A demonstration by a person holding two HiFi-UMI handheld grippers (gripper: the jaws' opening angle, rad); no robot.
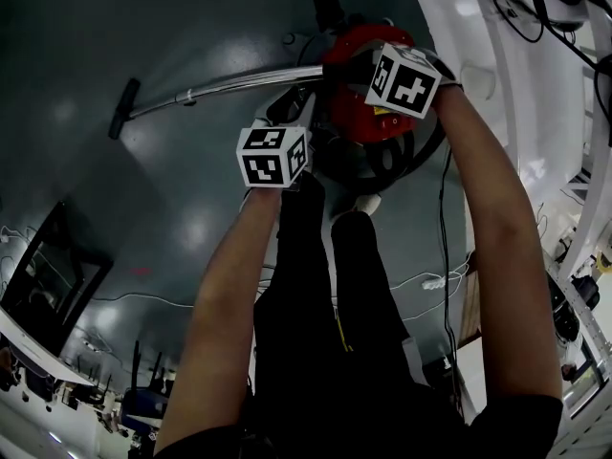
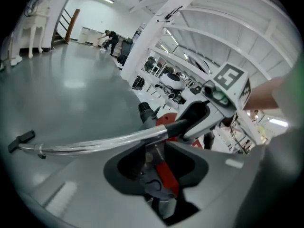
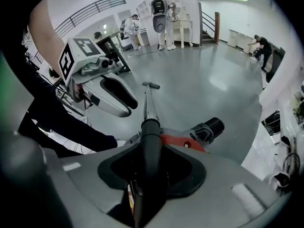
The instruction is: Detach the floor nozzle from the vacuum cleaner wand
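A red canister vacuum (image 1: 368, 84) stands on the grey floor in front of me. Its chrome wand (image 1: 229, 84) runs left to the black floor nozzle (image 1: 124, 108), which is still on the wand's end. The nozzle (image 2: 21, 141) lies far from both grippers. My left gripper (image 2: 159, 167) is open just under the wand (image 2: 104, 141), beside its marker cube (image 1: 273, 156). My right gripper (image 3: 145, 175) is open around the wand's black handle tube (image 3: 149, 141), pointing steeply down over the canister. The pads stand off the tube.
My legs in black trousers (image 1: 325, 285) are right behind the canister. A white railing structure (image 1: 516, 55) runs along the right. A cable (image 1: 445, 218) and a power strip (image 1: 432, 282) lie on the floor. Several people (image 3: 161, 8) stand far off.
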